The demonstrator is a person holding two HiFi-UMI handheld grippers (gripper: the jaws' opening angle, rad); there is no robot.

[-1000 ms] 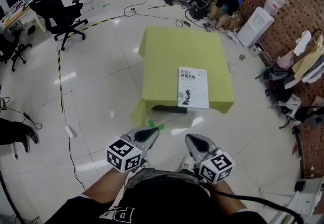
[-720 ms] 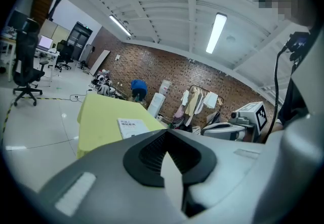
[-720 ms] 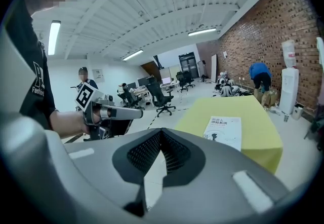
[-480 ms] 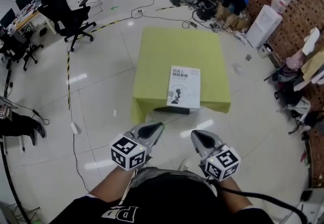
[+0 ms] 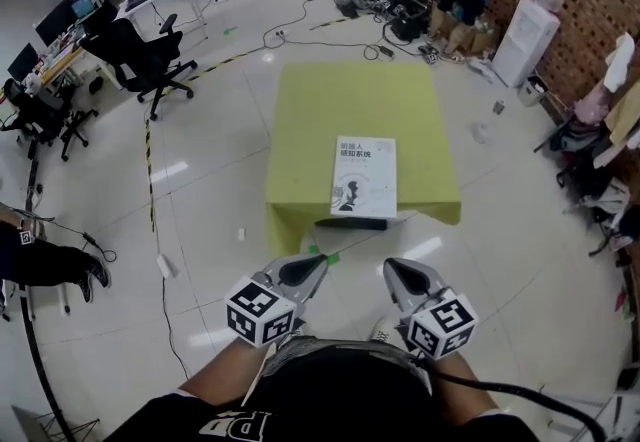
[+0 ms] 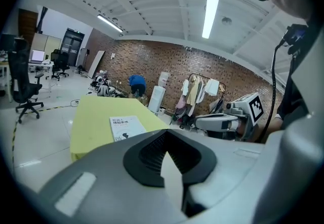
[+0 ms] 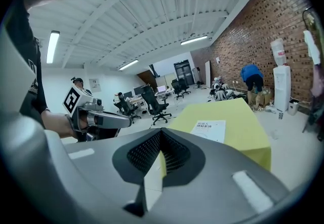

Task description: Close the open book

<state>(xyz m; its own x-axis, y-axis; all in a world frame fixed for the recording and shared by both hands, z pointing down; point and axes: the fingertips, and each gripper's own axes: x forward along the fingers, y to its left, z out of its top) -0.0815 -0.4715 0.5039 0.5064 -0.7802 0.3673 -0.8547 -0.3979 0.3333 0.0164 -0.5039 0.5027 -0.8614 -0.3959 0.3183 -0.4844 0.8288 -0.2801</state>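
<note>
A white book (image 5: 364, 176) lies closed, cover up, near the front edge of a low table with a yellow-green cloth (image 5: 350, 100). Both grippers hang close to the person's body, well short of the table and touching nothing. My left gripper (image 5: 318, 263) is shut and empty, and so is my right gripper (image 5: 392, 268). In the left gripper view the book (image 6: 126, 126) lies beyond the shut jaws of the left gripper (image 6: 168, 153), with the right gripper (image 6: 223, 122) alongside. From the right gripper view, the book (image 7: 209, 129) shows past the closed right gripper (image 7: 159, 159).
Bare tiled floor lies between me and the table. A dark object (image 5: 350, 224) sticks out under the table's front edge. Office chairs (image 5: 150, 55) and desks stand at the left, cables and bags (image 5: 400, 15) at the back, a water dispenser (image 5: 530, 35) and clothes at the right.
Both grippers and the view have shifted a little across the floor, so the table now sits more squarely ahead. The book stays closed and both grippers stay shut.
</note>
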